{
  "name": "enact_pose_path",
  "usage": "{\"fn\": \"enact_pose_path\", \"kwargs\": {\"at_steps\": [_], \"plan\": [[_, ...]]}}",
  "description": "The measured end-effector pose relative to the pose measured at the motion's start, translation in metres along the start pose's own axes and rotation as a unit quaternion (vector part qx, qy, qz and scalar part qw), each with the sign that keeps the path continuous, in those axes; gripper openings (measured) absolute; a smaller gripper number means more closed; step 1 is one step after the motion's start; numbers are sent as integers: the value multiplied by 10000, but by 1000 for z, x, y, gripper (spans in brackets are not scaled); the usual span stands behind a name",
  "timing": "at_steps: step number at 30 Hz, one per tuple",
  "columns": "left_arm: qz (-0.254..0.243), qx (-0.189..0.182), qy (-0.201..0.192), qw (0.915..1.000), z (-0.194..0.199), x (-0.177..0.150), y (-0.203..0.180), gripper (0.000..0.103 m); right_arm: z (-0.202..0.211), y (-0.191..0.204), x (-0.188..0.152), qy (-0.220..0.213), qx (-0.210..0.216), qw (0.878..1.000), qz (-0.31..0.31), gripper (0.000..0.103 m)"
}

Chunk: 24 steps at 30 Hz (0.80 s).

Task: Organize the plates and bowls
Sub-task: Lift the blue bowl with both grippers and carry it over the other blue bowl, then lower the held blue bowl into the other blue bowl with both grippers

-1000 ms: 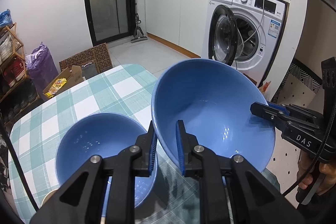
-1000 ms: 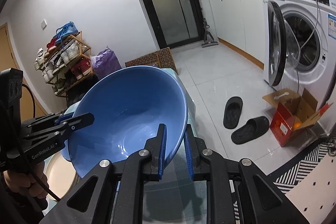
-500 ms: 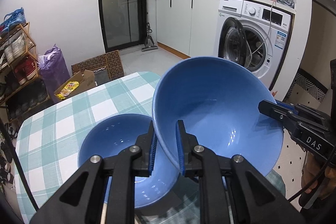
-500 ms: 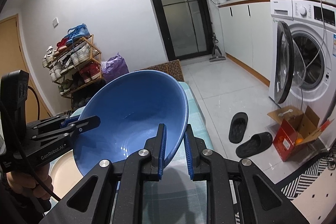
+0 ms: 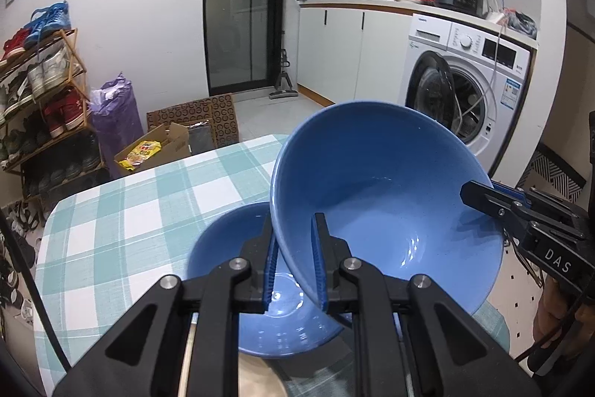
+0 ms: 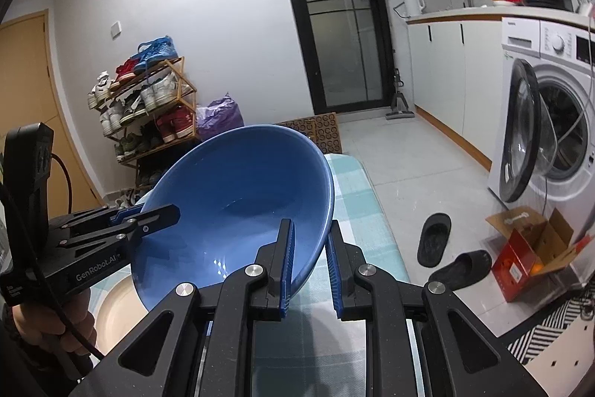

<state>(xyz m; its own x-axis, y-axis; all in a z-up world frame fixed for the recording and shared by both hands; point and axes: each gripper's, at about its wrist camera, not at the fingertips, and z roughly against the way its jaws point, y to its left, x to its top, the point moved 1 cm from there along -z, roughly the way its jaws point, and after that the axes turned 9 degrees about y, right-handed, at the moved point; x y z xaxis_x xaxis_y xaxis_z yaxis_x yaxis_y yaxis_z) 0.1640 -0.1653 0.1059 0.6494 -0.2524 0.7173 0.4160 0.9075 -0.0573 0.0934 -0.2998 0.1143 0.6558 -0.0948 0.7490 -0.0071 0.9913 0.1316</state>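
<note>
My left gripper [image 5: 293, 259] and my right gripper [image 6: 310, 261] are both clamped on the rim of the large blue bowl [image 5: 383, 207], one at each opposite side, holding it tilted in the air. It hangs above the second blue bowl [image 5: 238, 289], which sits on the green-and-white checked tablecloth [image 5: 122, 214]. A beige plate [image 6: 115, 307] lies on the table below the raised bowl
</note>
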Motion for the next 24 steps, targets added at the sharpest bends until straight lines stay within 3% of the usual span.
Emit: {"fn": "enact_pose_path", "kwargs": {"at_steps": [12, 24], "plan": [[372, 144, -94, 9992, 12, -7, 36, 15, -9, 47, 14, 90, 56, 9992, 394, 17], [703, 248, 80, 9972, 2, -21, 71, 15, -45, 79, 20, 436, 130, 9969, 639, 17]]}}
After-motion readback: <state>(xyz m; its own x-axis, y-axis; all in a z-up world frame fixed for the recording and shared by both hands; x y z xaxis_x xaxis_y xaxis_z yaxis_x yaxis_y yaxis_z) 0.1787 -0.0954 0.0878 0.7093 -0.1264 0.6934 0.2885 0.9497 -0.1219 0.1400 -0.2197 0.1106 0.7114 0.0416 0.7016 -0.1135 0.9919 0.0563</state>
